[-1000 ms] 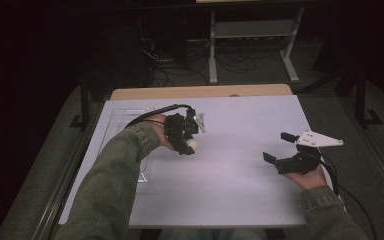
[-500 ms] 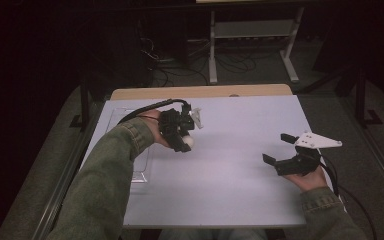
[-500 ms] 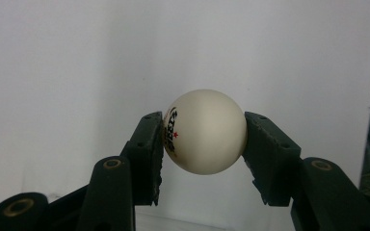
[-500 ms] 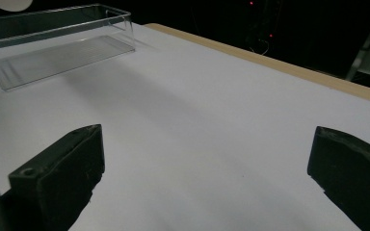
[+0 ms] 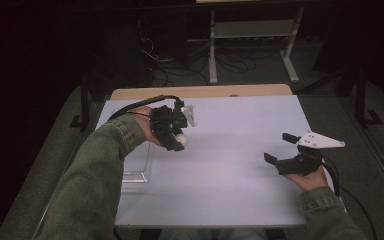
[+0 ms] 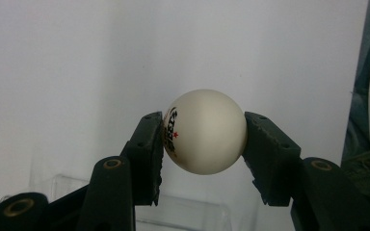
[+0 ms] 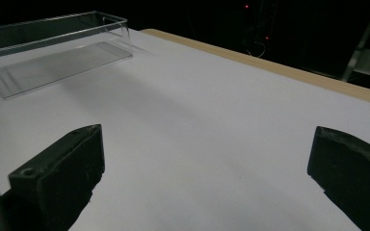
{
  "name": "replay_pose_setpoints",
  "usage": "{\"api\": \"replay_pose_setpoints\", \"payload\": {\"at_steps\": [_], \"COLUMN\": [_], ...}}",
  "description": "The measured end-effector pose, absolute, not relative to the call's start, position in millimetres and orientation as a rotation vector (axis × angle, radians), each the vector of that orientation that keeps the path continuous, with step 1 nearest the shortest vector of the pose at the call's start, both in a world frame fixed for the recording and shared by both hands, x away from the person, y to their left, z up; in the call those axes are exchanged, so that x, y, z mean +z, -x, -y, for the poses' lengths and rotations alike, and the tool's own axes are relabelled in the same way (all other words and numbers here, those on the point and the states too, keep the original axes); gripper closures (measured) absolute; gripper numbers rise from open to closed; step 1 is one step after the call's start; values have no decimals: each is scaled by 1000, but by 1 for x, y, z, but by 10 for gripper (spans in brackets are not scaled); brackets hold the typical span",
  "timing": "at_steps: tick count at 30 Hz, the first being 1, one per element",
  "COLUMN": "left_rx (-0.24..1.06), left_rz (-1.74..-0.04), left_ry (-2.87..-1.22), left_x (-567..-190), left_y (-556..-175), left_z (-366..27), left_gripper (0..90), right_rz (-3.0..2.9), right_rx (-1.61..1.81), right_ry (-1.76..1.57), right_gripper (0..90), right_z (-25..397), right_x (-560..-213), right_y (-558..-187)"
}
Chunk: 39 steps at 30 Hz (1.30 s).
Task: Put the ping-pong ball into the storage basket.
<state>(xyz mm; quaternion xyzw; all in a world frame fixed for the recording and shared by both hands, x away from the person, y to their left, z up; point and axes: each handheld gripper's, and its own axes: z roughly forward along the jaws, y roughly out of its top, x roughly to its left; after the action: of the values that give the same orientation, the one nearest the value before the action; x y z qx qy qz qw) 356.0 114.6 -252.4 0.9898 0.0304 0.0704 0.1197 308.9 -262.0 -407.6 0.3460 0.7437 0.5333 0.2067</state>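
Note:
A white ping-pong ball (image 6: 204, 132) with black lettering and a red star is pinched between the black jaws of my left gripper (image 6: 203, 144). In the high view the left gripper (image 5: 179, 143) holds the ball (image 5: 181, 140) a little above the left part of the white table (image 5: 230, 125). Just right of a clear plastic tray (image 5: 136, 167) is where it hovers. My right gripper (image 5: 277, 147) is near the table's right edge, jaws wide apart and nothing between them. Bare table lies under the right gripper (image 7: 207, 163), with the clear tray (image 7: 53, 48) farther off.
A wooden strip (image 5: 200, 92) runs along the table's far edge. Beyond it, on the dark floor, stand a metal rack (image 5: 250, 40) and loose cables. Cables trail from both grippers.
The left hand has drifted slightly left and farther from the person, still carrying the ball. The right gripper has stayed put and open.

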Motion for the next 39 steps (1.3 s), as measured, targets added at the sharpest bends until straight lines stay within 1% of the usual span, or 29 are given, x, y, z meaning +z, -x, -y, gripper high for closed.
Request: {"api": "replay_pose_setpoints", "payload": {"at_steps": [3,14,21,27,39], "left_rx": [183,206,209,227,257], "left_rz": [-103,-149,-135,-159,-176], "left_ry": [-2875,-2867,-2888,-2907,-2912], "left_x": [-247,-237,-237,-238,-237], "left_y": [-355,-349,-352,-358,-356], "left_z": [-121,-143,-144,-155,-171], "left_gripper": [508,508,508,508,509], "right_rz": [-2077,-2090,-2085,-2087,-2086], "right_rx": [1478,1469,1475,1471,1472], "right_ry": [-966,-960,-955,-956,-950], "right_gripper": [0,0,0,0,0], "right_z": [262,260,261,262,261], "right_x": [-408,-409,-408,-408,-407], "right_y": [-309,-309,-308,-308,-308]}}
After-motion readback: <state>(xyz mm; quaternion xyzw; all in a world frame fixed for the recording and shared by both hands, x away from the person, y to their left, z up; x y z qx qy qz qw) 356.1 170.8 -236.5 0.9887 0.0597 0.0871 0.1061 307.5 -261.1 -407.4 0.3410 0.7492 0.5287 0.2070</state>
